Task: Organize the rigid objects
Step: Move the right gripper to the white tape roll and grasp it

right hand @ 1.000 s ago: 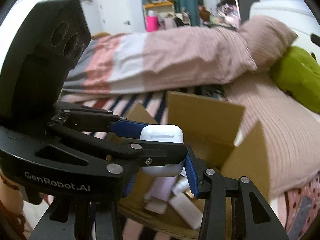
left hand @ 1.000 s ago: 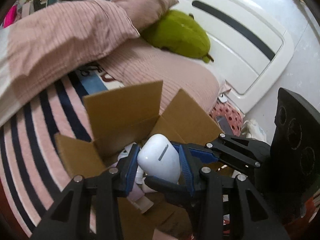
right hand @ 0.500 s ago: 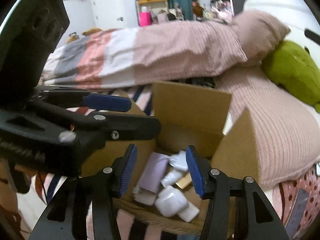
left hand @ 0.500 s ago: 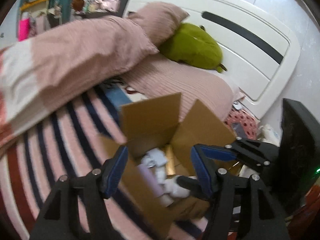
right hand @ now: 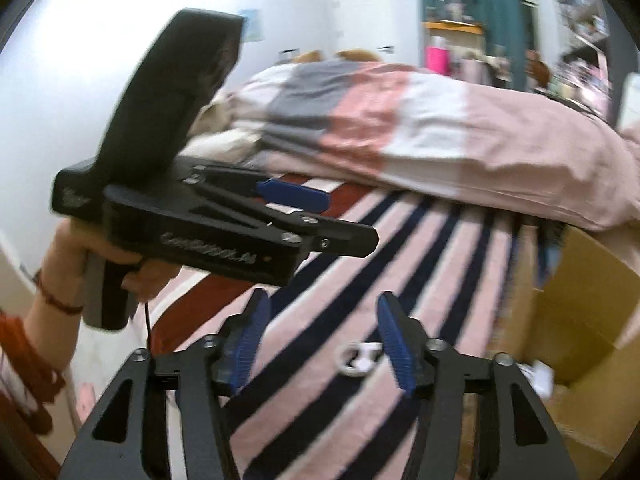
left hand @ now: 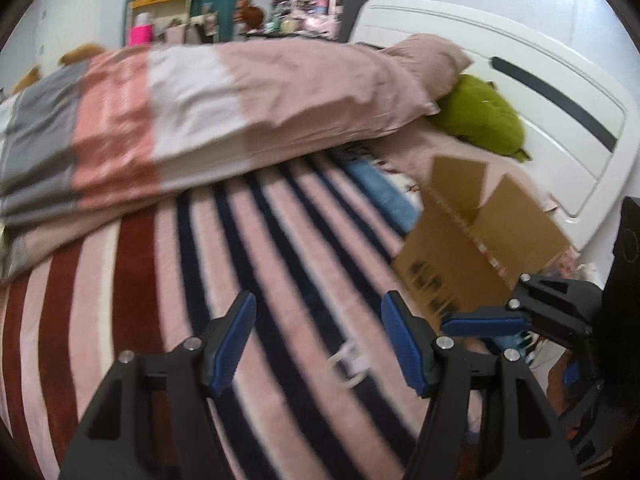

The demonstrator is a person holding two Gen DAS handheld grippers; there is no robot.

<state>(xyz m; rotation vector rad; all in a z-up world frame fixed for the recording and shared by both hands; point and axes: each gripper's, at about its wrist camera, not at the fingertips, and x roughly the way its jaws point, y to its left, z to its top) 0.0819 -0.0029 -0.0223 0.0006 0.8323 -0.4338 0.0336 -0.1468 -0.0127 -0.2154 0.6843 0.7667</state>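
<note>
An open cardboard box stands on the striped bed cover at the right; it also shows at the right edge of the right wrist view. A small white clip-like object lies on the stripes between and just beyond my fingers; it also shows in the right wrist view. My left gripper is open and empty above the cover. My right gripper is open and empty, to the right of the left one. The box's contents are hidden.
A folded pink, white and grey duvet lies across the back of the bed. A green plush toy rests by the white headboard. Shelves and a teal curtain stand beyond the bed.
The white earbud case that was held over the box is gone from the grippers. Both grippers have opened and swung left, away from the box, toward the striped cover.
</note>
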